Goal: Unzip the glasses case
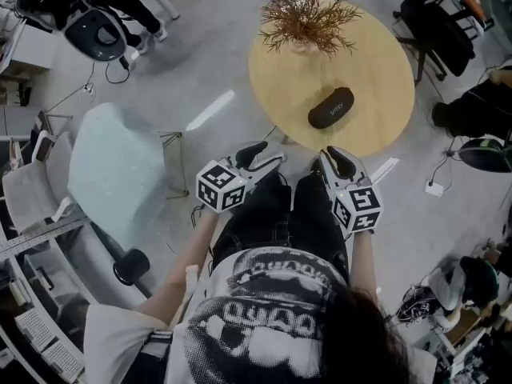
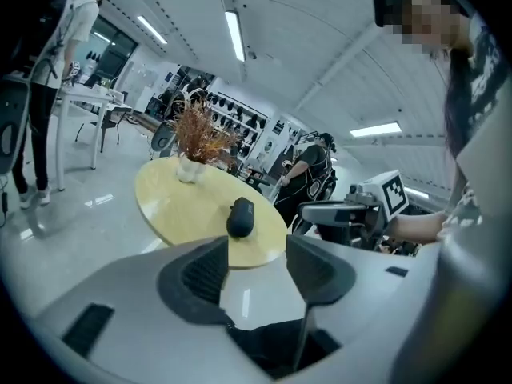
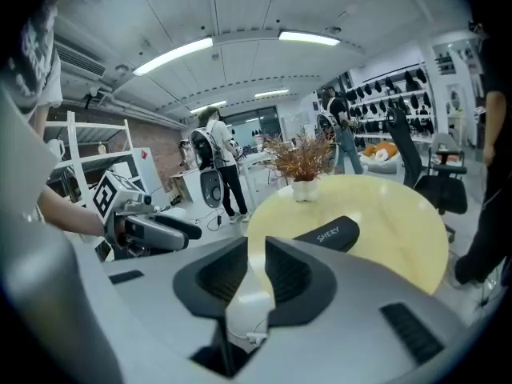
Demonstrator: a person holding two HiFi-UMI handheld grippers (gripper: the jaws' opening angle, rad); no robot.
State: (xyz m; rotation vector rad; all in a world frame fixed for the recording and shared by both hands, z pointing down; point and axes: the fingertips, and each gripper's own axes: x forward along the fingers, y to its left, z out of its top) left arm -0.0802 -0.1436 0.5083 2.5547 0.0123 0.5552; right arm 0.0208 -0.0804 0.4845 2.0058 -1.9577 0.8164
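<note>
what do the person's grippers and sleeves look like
The left gripper and right gripper are light grey shells with black ribbed pads. Each carries a white cube of black square markers. The person's tee is white, short-sleeved, with black print.

Long white ceiling strip lamps (image 2: 234, 34) light the room evenly from above the round pale-yellow wooden table (image 1: 376, 62), whose top carries a soft sheen and faint shadows. The head view looks dim and greyish. Both gripper views bend strongly and darken towards their rims.
</note>
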